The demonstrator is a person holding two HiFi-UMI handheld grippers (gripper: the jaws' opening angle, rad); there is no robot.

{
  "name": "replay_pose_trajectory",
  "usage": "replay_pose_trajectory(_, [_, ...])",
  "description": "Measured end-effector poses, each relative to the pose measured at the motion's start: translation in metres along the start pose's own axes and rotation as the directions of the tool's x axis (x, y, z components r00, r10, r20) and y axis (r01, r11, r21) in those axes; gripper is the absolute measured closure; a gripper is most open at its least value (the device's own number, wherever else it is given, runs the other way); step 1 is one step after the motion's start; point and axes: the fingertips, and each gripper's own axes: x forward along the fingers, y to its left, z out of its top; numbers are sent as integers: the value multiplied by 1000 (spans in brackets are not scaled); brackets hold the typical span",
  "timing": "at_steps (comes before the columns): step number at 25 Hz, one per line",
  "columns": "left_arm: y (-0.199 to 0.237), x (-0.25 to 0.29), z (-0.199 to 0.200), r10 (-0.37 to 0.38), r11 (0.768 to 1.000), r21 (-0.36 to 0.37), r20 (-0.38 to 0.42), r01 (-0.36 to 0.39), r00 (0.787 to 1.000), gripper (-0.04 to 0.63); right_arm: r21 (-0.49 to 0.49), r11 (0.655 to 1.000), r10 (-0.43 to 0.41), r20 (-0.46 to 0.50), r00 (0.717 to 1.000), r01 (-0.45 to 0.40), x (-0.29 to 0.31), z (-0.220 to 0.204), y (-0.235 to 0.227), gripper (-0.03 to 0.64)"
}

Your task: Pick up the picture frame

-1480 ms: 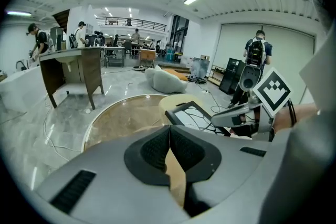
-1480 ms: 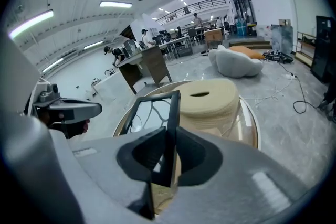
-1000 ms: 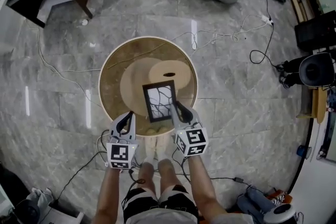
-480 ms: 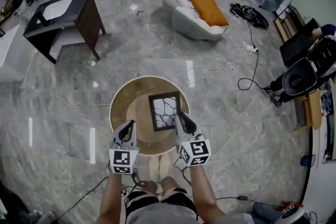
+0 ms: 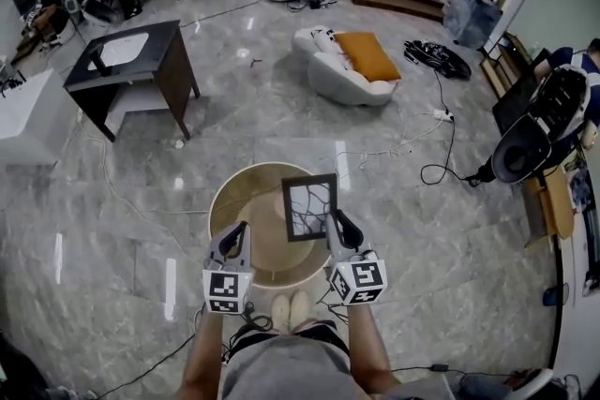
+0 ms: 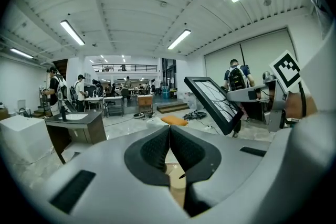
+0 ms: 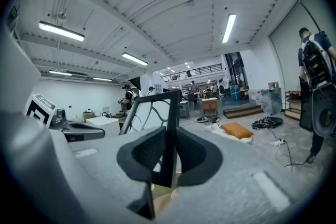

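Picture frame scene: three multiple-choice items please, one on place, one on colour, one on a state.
1. The picture frame, relative to the round table: A lying on it; B held above it; C under it.
2. Frame border: A black; B white; C orange.
3. Jaws of the left gripper: A shut, empty; B shut on the frame; C wide apart.
Key: B, the right gripper grips its edge in the air; A, the border is dark all round; A, they meet with nothing between.

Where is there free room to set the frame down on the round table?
The round table looks bare left of the picture frame in the right claw. At its right, cables crowd the floor.
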Motion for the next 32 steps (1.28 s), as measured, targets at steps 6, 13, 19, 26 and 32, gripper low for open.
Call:
replay_pose_trajectory(6, [-1,-27,16,-3,1000,13,25,3,1000,575,-8,1000,-28,11,1000,28,-28,10,5,552])
replay_pose_trajectory(13, [7,-32,22,10,1000,14,42,-10,999,575,-7,999,-43,15,999,43,-31,13,7,552])
replay_pose_trajectory(19, [-3,-37,23,6,1000,13,43,-7,999,575,-7,999,-34,18,999,34,-39,10,7,552])
replay_pose_trajectory(26, [8,-38,21,12,1000,3,42,-12,999,575,-5,1000,-29,16,999,30,-31,11,14,552])
replay_pose_trajectory(32, [8,-41,19,13,1000,2,40,-13,999,575,-3,1000,-24,8,1000,24,-33,8,18,552])
